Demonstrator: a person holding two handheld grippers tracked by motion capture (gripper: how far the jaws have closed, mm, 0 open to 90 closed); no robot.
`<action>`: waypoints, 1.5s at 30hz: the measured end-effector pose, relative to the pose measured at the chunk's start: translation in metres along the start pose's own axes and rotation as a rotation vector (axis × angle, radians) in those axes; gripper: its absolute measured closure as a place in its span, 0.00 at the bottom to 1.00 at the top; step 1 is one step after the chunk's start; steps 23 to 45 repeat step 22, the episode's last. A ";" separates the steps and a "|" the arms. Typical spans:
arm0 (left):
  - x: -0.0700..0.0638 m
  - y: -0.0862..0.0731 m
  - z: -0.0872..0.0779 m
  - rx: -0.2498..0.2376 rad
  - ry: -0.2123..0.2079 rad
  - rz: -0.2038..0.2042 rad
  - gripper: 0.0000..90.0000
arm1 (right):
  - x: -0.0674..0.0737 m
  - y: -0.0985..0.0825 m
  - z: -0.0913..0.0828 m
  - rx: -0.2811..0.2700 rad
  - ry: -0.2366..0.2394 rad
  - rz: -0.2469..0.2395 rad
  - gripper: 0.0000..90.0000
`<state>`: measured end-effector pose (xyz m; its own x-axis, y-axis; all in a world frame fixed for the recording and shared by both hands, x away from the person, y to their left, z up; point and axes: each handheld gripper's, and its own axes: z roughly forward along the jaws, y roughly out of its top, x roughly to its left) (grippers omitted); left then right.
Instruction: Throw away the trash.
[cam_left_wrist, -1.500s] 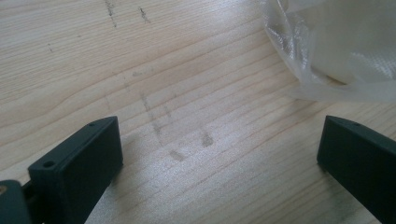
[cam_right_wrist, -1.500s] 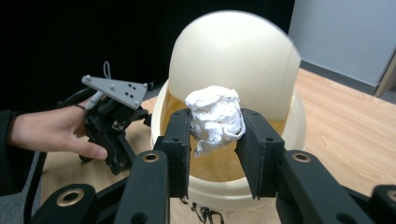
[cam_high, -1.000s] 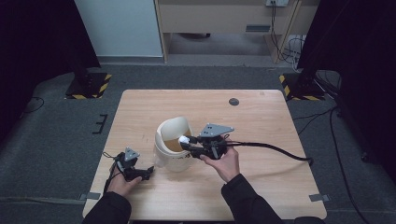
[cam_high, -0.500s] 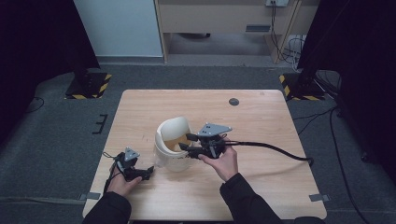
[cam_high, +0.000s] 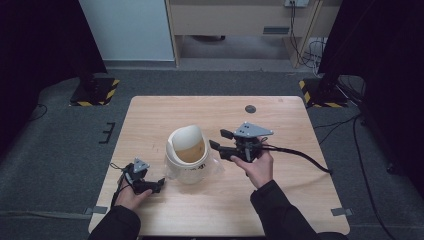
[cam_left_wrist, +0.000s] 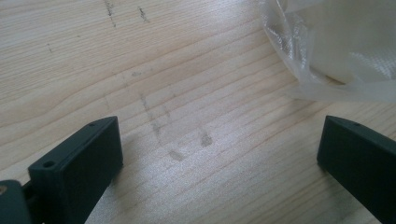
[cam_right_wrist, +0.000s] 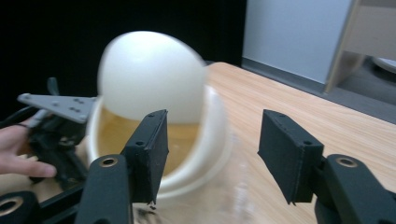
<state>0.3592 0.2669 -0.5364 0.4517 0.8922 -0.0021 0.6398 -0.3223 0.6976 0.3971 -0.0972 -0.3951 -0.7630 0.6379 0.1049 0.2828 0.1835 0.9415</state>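
Backing off, right gripper (cam_high: 216, 139) has just opened, empty, beside cream, amber-lined domed bin (cam_high: 187, 154).

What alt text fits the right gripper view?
Two black fingers of the right gripper stand apart with nothing between them, before a cream swing-lid bin on a wooden table. The left gripper rests at far left.

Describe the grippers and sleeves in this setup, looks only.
Both grippers, left gripper and right gripper, are black, each topped by a grey three-cornered plate. Their fingers are flat black blocks with small screw holes. A black cable trails from the right one. Sleeves are dark.
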 end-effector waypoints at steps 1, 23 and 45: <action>0.000 0.000 0.000 0.000 0.000 0.000 0.00 | -0.005 -0.001 -0.002 0.006 -0.010 0.002 0.43; 0.000 0.000 0.000 0.000 0.000 0.000 0.00 | -0.101 -0.106 -0.071 0.255 -0.265 0.161 0.25; 0.000 0.000 0.000 0.000 0.000 0.000 0.00 | -0.101 -0.106 -0.071 0.255 -0.265 0.161 0.25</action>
